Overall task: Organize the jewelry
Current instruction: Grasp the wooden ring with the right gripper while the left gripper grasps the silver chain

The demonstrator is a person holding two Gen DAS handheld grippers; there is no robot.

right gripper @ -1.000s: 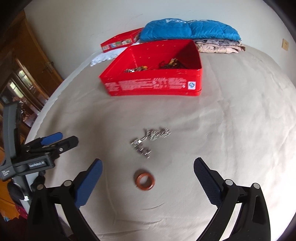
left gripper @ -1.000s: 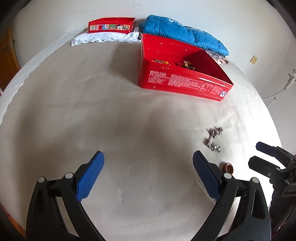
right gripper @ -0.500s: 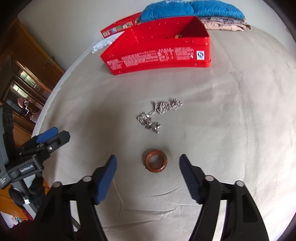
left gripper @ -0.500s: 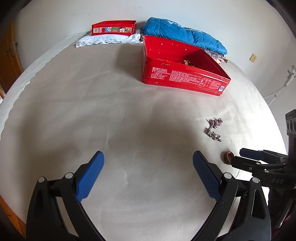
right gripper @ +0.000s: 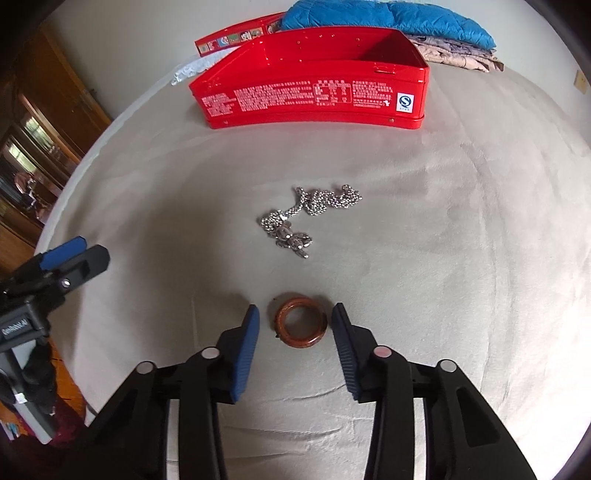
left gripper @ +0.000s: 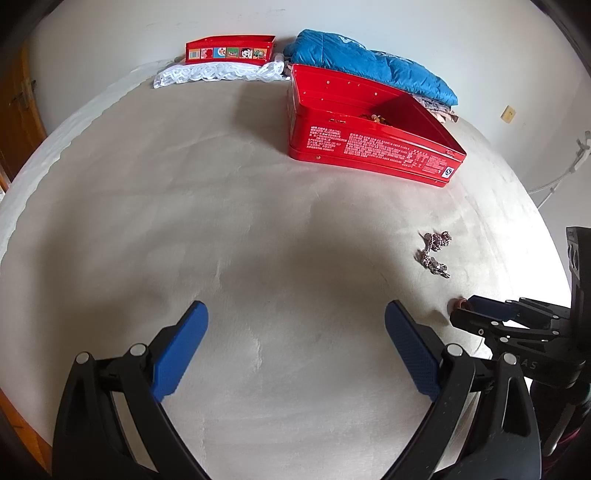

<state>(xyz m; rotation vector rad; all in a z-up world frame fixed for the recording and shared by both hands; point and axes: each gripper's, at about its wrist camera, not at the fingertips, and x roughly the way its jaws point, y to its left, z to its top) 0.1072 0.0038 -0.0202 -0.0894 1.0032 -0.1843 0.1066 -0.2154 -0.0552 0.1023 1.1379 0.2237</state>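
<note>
The bed (right gripper: pixel 461 221), spread with a beige cover, carries everything here. At twelve o'clock in the right wrist view lies the open red tin (right gripper: pixel 314 96), with a few pieces of jewelry just showing over its rim in the left wrist view; behind it are a blue quilt (right gripper: pixel 388 16) and the tin's lid (left gripper: pixel 231 50) on a white lace cloth (left gripper: pixel 218 72).

Near the centre of the right view lies a silver ball chain (right gripper: pixel 306 218) in a loose tangle. Below it, toward six o'clock, a brown ring (right gripper: pixel 301 325) lies flat on the cover.

The step in hand looks like picking up that ring. The right gripper (right gripper: pixel 295 325) has just been closing its jaws: they stand narrow, one on each side of the ring, with a sliver of cover showing between each pad and the ring, so nothing is gripped yet. The left gripper (left gripper: pixel 295 332) has its jaws wide and empty over bare cover, at nine o'clock from the ring.

The next move likely calls for finishing the squeeze without skidding the ring on the soft cover, then lifting and carrying it toward twelve o'clock into the tin. The chain is left for afterwards.
</note>
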